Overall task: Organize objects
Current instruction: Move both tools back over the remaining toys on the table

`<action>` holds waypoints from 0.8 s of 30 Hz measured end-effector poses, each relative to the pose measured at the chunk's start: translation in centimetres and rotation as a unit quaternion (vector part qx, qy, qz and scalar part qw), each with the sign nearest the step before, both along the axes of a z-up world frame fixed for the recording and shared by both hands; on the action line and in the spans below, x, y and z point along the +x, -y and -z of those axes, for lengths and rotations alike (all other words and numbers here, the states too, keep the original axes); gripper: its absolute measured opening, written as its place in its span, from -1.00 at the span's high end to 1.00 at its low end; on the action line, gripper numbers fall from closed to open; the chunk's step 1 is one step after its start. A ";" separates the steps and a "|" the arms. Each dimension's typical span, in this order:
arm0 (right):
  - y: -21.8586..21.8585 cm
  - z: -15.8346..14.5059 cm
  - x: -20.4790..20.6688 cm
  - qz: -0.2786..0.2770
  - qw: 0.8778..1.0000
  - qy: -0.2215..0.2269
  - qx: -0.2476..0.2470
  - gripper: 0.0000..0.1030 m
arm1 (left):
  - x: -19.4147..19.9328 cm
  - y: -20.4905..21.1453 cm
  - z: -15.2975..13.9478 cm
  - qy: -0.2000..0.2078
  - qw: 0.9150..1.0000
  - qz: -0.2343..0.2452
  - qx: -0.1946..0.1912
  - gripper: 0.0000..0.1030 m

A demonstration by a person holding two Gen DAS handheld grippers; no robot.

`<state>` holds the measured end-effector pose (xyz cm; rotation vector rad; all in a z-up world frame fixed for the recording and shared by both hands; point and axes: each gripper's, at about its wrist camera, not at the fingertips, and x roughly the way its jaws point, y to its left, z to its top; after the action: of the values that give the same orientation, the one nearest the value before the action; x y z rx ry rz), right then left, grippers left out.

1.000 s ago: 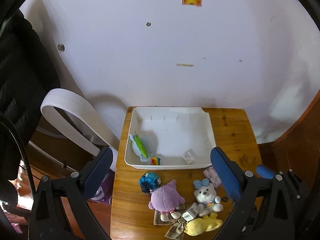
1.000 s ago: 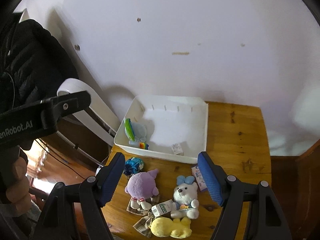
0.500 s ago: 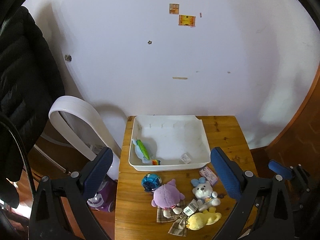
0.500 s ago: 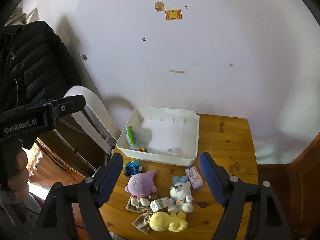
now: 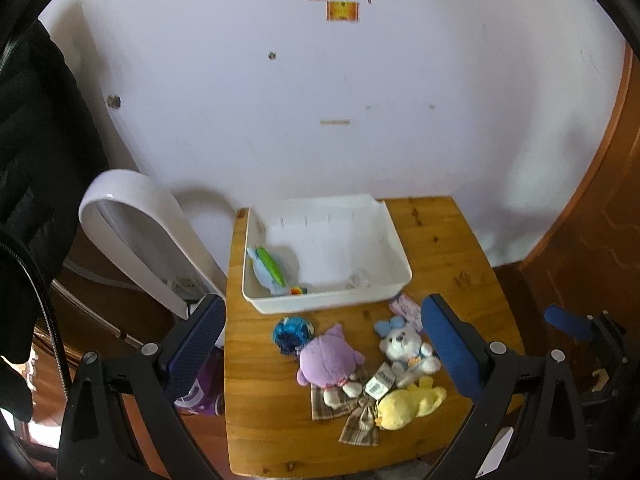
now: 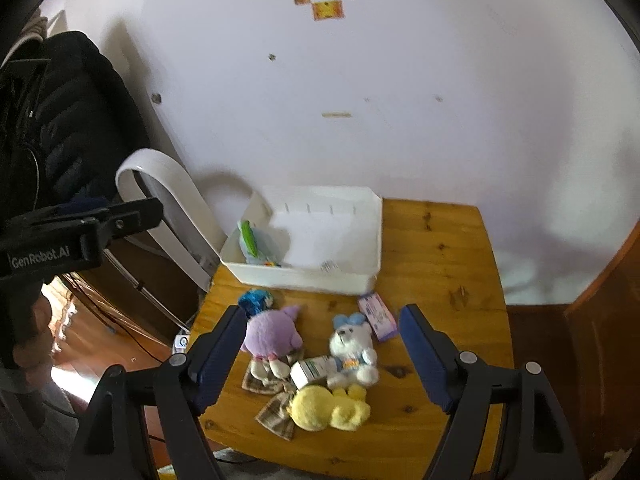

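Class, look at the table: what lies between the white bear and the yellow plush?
A small white box with a green label lies between the white bear and the yellow plush, touching the bear. The right wrist view shows it best.

Small wooden table (image 5: 440,240), pushed against a white wall. On its far half, toward 12 o'clock: white plastic bin (image 5: 400,264). Just at the bin's near rim, toward 9 o'clock: blue ball-like toy (image 5: 291,333). Toward 3 o'clock of that: pink card packet (image 5: 406,310), flat on the wood. At the centre: purple plush (image 5: 330,360) and white bear (image 5: 404,350), side by side. Toward 6 o'clock: checked cloth (image 5: 352,412) spread under the plush feet, small white box (image 5: 380,384) against the bear, yellow plush (image 5: 408,402) on its side.
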<state>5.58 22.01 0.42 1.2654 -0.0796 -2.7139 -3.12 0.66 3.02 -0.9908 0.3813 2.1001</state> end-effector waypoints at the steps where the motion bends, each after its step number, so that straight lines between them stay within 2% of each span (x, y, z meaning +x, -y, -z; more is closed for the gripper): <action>1: -0.2 0.6 0.2 0.005 1.000 0.006 0.001 -0.54 | 0.1 0.0 0.3 0.002 1.000 0.004 -0.003 -0.92; 11: -1.3 5.7 1.8 0.032 0.997 0.062 0.013 -0.54 | 1.4 0.0 3.7 0.019 0.998 0.045 -0.036 -0.92; 22: -0.7 11.4 2.7 0.029 0.993 0.110 -0.001 -0.54 | 0.8 -0.6 10.5 0.094 0.988 0.069 -0.098 -0.92; 23: -0.7 11.9 2.6 0.030 0.993 0.116 -0.007 -0.54 | 0.7 -0.6 11.1 0.097 0.985 0.096 -0.103 -0.92; 24: -0.7 12.4 2.6 0.031 0.992 0.123 -0.013 -0.54 | 0.5 -0.7 11.5 0.104 0.984 0.095 -0.107 -0.92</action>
<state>8.17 22.71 -12.00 1.6093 -0.1838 -2.5815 -2.63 1.35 -8.49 -1.2353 0.5806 1.7914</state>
